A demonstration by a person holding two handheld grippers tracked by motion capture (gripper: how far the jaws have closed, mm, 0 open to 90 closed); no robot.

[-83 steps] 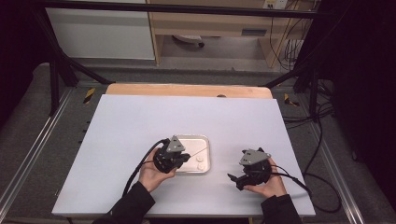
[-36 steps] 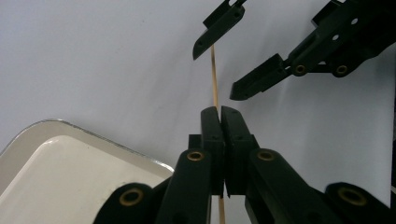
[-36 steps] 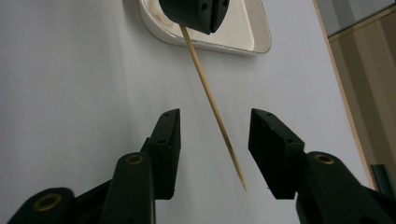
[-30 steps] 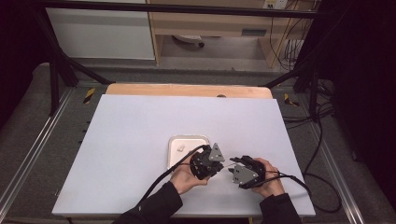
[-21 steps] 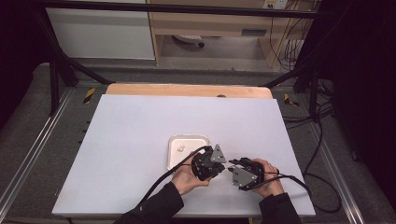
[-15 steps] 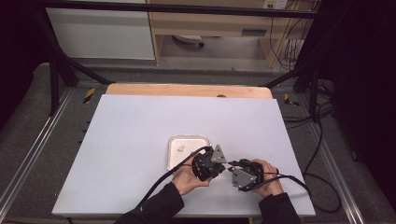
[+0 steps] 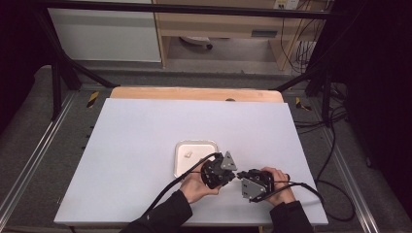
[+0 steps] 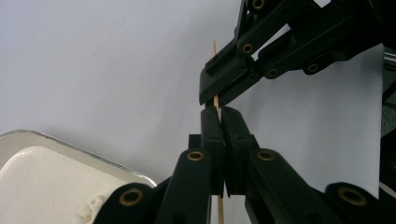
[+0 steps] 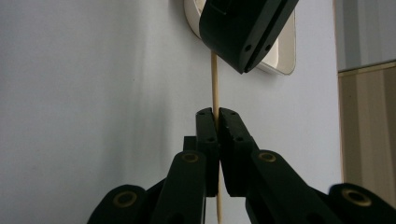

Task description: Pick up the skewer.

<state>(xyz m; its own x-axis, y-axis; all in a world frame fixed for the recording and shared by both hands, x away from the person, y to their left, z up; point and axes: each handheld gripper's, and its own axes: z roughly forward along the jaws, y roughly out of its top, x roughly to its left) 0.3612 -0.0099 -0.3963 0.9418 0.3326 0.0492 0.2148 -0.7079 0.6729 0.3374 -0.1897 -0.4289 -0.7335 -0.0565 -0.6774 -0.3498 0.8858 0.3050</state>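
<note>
Both grippers now pinch one thin wooden skewer point(image 9: 215, 81) above the table point(image 7: 145, 145) beside the tray point(image 7: 194, 145), our left gripper point(image 8: 219, 109) clamped tight and our right gripper point(image 9: 216, 112) just closing on it, so the stick stays steady between our hands.

A white table top point(image 7: 145, 145) with a wooden far edge point(image 7: 194, 94) stood on grey floor point(image 7: 29, 126). Beyond it were a white cabinet point(image 7: 104, 36) and a wooden shelf unit point(image 7: 228, 24); black cables point(image 7: 335, 145) trailed at right.
</note>
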